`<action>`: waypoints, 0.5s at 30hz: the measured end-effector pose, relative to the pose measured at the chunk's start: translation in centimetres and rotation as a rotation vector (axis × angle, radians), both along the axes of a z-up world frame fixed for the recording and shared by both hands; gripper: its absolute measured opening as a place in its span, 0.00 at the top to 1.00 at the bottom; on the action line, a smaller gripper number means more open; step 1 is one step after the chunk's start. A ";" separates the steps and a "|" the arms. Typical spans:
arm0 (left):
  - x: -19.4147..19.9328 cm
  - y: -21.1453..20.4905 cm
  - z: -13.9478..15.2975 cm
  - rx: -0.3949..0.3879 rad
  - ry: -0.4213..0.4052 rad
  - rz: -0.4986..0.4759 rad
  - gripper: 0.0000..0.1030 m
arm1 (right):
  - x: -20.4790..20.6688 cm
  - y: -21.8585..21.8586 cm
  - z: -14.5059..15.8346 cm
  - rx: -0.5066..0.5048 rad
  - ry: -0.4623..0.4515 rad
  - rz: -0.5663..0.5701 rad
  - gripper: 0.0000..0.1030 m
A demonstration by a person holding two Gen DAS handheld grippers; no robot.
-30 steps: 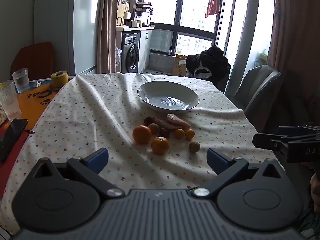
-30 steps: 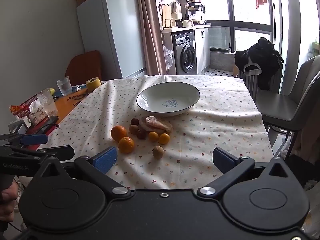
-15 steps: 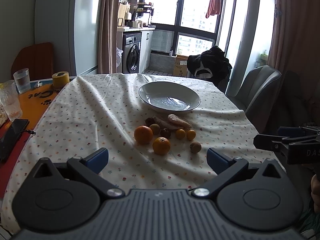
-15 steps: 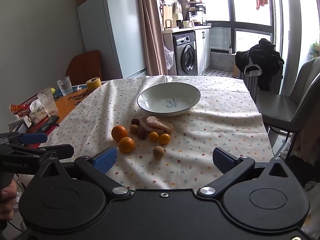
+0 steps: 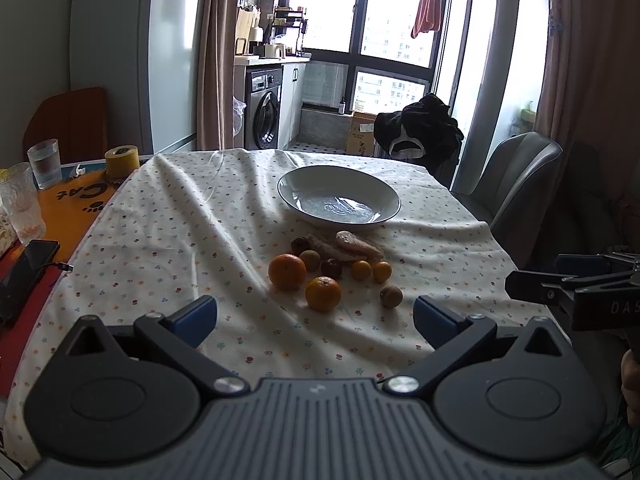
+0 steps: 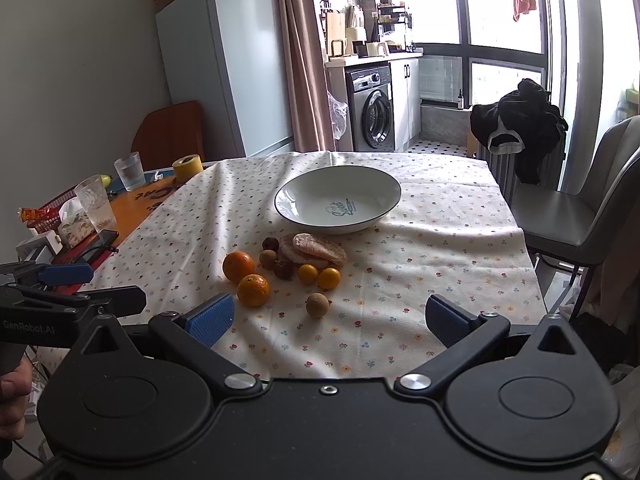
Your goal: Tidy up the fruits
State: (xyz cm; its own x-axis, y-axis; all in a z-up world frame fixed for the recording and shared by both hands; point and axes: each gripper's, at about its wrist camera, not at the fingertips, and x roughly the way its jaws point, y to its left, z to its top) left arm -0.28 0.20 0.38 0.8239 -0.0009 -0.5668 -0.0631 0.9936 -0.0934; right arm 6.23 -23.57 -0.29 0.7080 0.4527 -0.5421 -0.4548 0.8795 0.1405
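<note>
A cluster of fruit lies on the flowered tablecloth: two oranges (image 5: 286, 271) (image 6: 253, 289), two small yellow fruits (image 6: 308, 273), dark round fruits (image 6: 283, 269), a brown one (image 6: 317, 305) set apart at the front, and peeled citrus pieces (image 6: 314, 252). Behind them stands an empty white bowl (image 5: 340, 220) (image 6: 304, 190). My left gripper (image 5: 315, 316) is open, well short of the fruit, nothing between its blue pads. My right gripper (image 6: 328, 320) is also open and empty, near the table's front edge. Each gripper appears at the side of the other's view.
On the orange mat at the left stand two glasses (image 5: 45, 163), a yellow tape roll (image 5: 121, 159), a phone (image 5: 24, 272) and a tissue pack (image 6: 74, 226). A grey chair (image 6: 580, 208) stands at the right side of the table; dark clothes (image 6: 520, 128) hang behind.
Both views have shifted slightly; the fruit and bowl sit a touch further right in the frames. Nothing was taken hold of, and both grippers stay open.
</note>
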 end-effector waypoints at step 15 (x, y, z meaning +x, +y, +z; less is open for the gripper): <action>-0.2 0.0 0.2 -0.005 -0.002 -0.008 0.00 | 0.0 0.3 0.1 -0.008 -0.002 0.004 0.00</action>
State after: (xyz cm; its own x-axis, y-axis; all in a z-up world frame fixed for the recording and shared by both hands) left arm -0.49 0.15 0.63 0.8251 -0.0102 -0.5648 -0.0550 0.9936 -0.0982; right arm 6.20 -23.26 -0.20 0.7072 0.4509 -0.5447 -0.4582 0.8789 0.1326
